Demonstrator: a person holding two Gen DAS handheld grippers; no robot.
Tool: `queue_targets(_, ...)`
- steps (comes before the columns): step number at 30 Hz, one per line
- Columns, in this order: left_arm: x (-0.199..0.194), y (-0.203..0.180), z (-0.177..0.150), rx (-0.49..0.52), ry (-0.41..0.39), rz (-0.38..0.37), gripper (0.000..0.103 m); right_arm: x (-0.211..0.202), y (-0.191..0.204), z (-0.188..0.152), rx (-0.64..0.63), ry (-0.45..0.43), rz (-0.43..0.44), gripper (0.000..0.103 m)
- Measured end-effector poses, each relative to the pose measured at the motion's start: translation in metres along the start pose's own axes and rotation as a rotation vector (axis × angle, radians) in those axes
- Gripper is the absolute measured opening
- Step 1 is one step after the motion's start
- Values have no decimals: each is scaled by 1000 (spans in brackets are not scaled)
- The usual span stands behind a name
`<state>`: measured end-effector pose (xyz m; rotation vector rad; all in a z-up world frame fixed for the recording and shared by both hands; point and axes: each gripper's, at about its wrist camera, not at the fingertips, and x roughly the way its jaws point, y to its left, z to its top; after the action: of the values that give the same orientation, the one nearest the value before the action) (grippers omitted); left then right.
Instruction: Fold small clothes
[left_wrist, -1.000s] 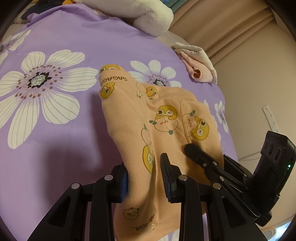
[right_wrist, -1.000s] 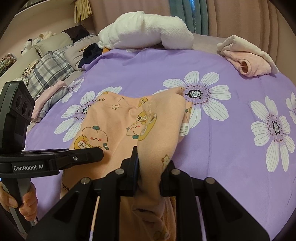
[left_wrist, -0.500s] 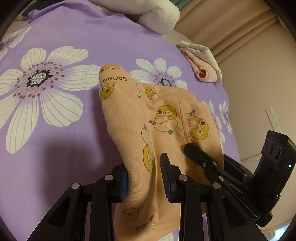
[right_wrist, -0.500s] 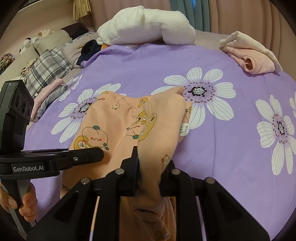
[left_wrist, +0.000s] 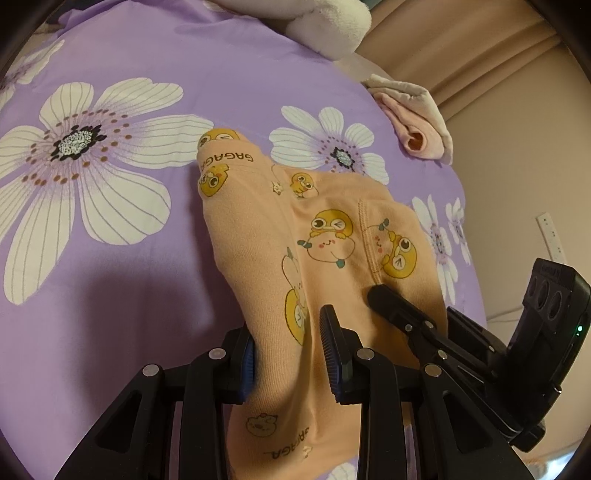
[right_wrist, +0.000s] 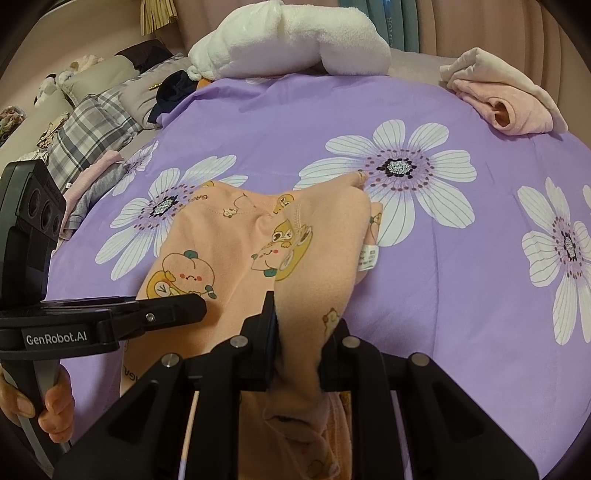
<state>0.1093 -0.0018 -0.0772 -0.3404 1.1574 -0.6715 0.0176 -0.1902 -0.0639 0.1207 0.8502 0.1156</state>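
Note:
A small peach-orange garment (left_wrist: 332, 236) printed with yellow cartoon ducks lies on the purple flowered bedspread (left_wrist: 110, 295). It also shows in the right wrist view (right_wrist: 229, 251), with a white care label at its right fold. My left gripper (left_wrist: 288, 354) is shut on the garment's near edge, cloth bunched between the jaws. My right gripper (right_wrist: 299, 350) is shut on the other near part of the same garment, lifting a fold. Each gripper shows in the other's view, the right one (left_wrist: 406, 317) and the left one (right_wrist: 122, 317).
A white fluffy towel bundle (right_wrist: 291, 44) lies at the bed's far edge. A folded pink and cream garment (right_wrist: 506, 96) sits at the far right. Plaid and grey pillows (right_wrist: 92, 125) and dark clothes lie at the far left. Beige curtains and a wall bound the bed's right side.
Both grippers keep their hold on the garment. The views have shifted slightly forward over the bed; the garment's shape is nearly the same.

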Motion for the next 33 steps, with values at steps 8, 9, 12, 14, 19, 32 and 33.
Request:
queue_targets(8, 5, 2, 1, -6, 6, 5, 30, 8, -3, -1, 8, 16, 0, 18)
queue_targets(9, 6, 2, 1, -6, 6, 5, 30, 9, -4, -1, 8, 17, 0, 18)
queue_targets(12, 7, 3, 1, -5, 8, 8, 30, 11, -5, -1, 10, 21, 0, 18)
queue_targets(14, 7, 4, 1, -6, 9, 10, 30, 13, -6, -1, 13, 24, 0, 18)
queue_targets(19, 8, 6, 2, -8, 9, 16, 30, 15, -8, -2, 19, 31, -2, 19)
queue_targets(32, 10, 6, 4, 3, 17, 42, 30, 19, -14, -5, 34, 45, -3, 19)
queue_targets(33, 11, 5, 4, 3, 17, 45, 30, 19, -14, -5, 36, 46, -3, 19)
